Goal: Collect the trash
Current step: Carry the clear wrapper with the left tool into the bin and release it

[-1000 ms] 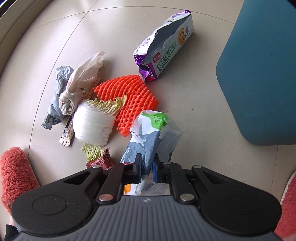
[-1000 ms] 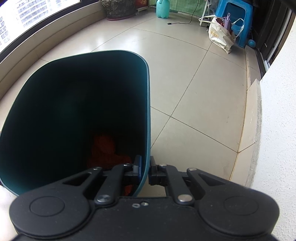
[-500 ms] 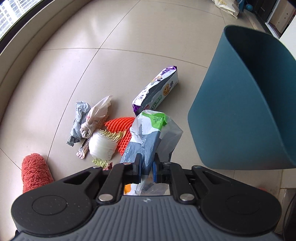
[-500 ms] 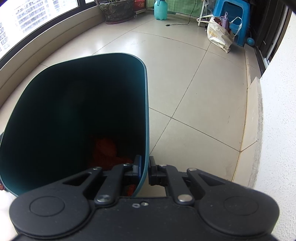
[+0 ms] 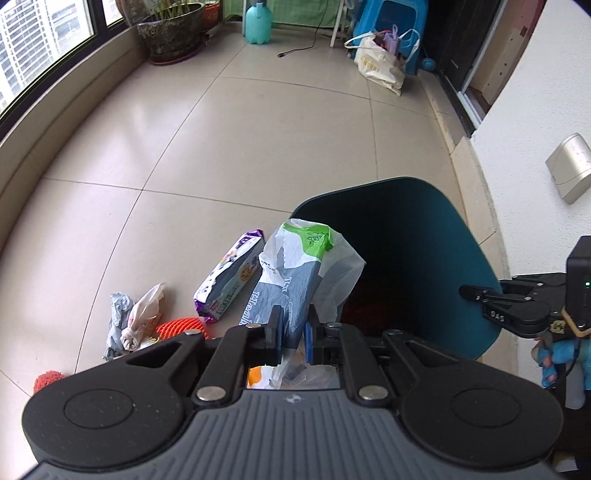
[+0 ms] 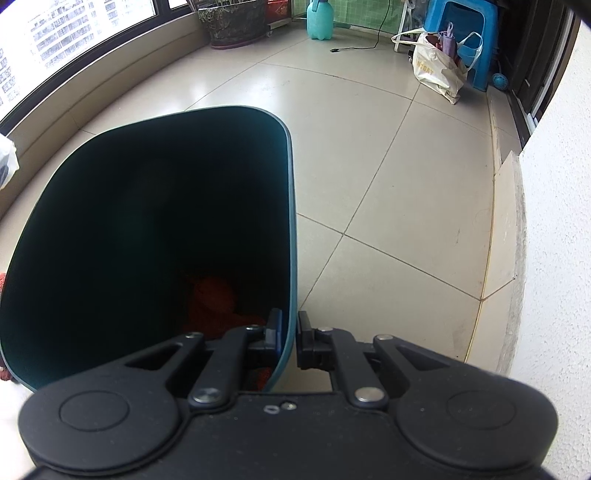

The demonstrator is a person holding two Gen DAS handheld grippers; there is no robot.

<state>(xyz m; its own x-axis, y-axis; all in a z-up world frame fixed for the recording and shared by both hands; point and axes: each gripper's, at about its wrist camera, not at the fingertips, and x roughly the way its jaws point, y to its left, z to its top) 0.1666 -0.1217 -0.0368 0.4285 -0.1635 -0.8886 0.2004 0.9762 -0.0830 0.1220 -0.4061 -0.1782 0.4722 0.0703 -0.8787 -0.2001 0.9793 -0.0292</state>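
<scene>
My left gripper (image 5: pixel 293 325) is shut on a crumpled white, grey and green plastic bag (image 5: pixel 295 266), held in the air beside the near-left rim of the teal trash bin (image 5: pixel 476 258). My right gripper (image 6: pixel 290 334) is shut on the bin's right wall (image 6: pixel 290 236), with one pad inside and one outside. An orange-red piece of trash (image 6: pixel 212 299) lies at the bin's dark bottom. On the floor to the left lie a purple snack packet (image 5: pixel 231 277), an orange foam net (image 5: pixel 181 326) and a knotted white bag with grey wrapping (image 5: pixel 135 317).
A white wall (image 6: pixel 554 221) and a raised step run along the right of the bin. Far back stand a plant pot (image 5: pixel 171 33), a teal bottle (image 5: pixel 258 18), a blue stool (image 6: pixel 465 40) and a white shopping bag (image 5: pixel 380 66). A red fuzzy slipper (image 5: pixel 46 380) sits low left.
My left gripper has risen with the plastic bag from the floor pile up to the bin's rim, so the bin's opening now shows. The right gripper and the bin have stayed still.
</scene>
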